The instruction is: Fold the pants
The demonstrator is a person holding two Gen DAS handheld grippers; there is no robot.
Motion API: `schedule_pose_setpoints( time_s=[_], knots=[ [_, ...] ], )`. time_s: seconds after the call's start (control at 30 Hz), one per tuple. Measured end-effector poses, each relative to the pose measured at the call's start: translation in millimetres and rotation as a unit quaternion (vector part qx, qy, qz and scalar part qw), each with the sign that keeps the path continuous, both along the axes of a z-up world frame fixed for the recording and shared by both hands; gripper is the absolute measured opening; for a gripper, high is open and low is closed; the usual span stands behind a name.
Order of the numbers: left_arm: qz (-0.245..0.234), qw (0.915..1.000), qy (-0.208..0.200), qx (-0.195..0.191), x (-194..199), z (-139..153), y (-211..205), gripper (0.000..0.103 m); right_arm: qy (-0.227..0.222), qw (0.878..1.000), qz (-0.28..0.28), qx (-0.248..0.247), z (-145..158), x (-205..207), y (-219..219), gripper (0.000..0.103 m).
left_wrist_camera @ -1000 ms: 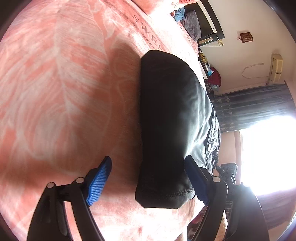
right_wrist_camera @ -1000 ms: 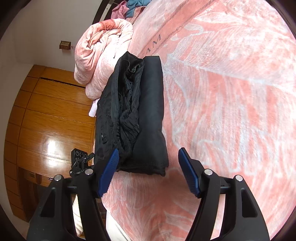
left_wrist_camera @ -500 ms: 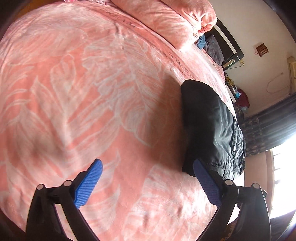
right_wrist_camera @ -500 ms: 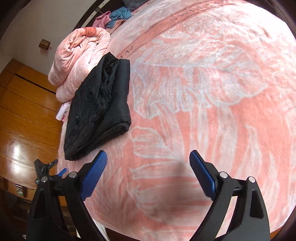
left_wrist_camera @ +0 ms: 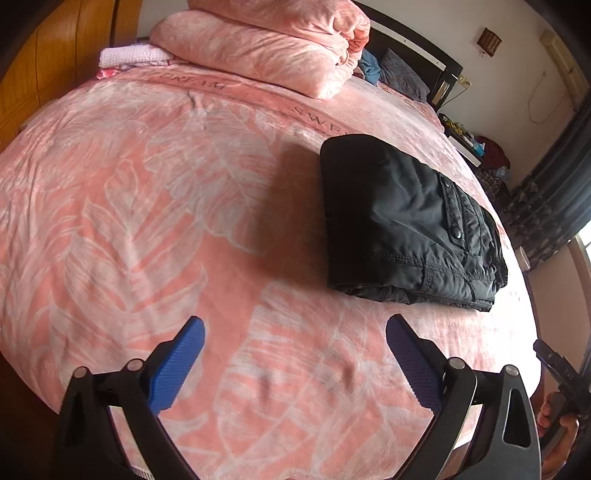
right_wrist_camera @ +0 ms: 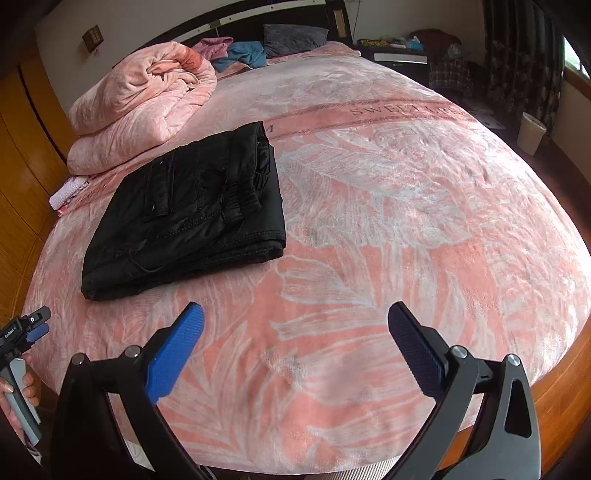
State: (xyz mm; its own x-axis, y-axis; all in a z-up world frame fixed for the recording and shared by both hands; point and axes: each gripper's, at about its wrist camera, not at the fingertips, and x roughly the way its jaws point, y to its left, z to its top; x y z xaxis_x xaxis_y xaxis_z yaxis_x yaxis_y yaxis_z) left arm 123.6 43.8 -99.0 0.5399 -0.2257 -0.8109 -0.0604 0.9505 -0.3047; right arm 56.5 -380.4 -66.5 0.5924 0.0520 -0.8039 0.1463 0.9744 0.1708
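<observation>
**Pants folded on the bed, both grippers clear**

Now, everything here takes its place from the black pants point(left_wrist_camera: 406, 218), lying as a compact folded bundle on the pink leaf-patterned blanket point(left_wrist_camera: 147, 206).

Starting at the left: the left gripper point(left_wrist_camera: 295, 360) hovers over bare blanket on the near side of the pants, apart from them. Its blue pads point(left_wrist_camera: 177, 365) stand spread wide, with nothing between them. In that view the pants sit ahead and to the right of the gripper, snap buttons showing on the top layer.

Across to the right gripper point(right_wrist_camera: 295, 349): it too is parted wide and holds nothing, hanging over blanket nearer than the pants, which lie ahead and to its left.

Beyond the pants, away from both grippers, a rolled pink comforter point(right_wrist_camera: 144, 107) rests on the bed. A dark headboard point(right_wrist_camera: 236, 26) lies further off still.
</observation>
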Motion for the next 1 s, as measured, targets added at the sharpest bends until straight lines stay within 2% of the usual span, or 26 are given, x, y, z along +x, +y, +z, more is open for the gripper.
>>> schedule_pose_setpoints(
  time_s=[0.2,0.5,0.7,1.0],
  knots=[
    [-0.001,0.9993,-0.016,0.035,-11,14,-24,0.099,-0.009,1.0,0.002,-0.02,11,-4,26,0.1],
    [-0.005,0.9992,-0.023,0.032,-31,31,-40,0.099,-0.012,0.999,0.017,-0.042,16,-12,57,0.1],
    [-0.006,0.997,-0.037,0.068,-42,43,-49,0.099,-0.018,0.998,0.029,-0.061,26,-17,74,0.1],
    [-0.006,0.993,-0.064,0.099,-52,68,-52,0.099,-0.04,0.996,0.046,-0.068,52,-27,86,0.1]
  ],
)
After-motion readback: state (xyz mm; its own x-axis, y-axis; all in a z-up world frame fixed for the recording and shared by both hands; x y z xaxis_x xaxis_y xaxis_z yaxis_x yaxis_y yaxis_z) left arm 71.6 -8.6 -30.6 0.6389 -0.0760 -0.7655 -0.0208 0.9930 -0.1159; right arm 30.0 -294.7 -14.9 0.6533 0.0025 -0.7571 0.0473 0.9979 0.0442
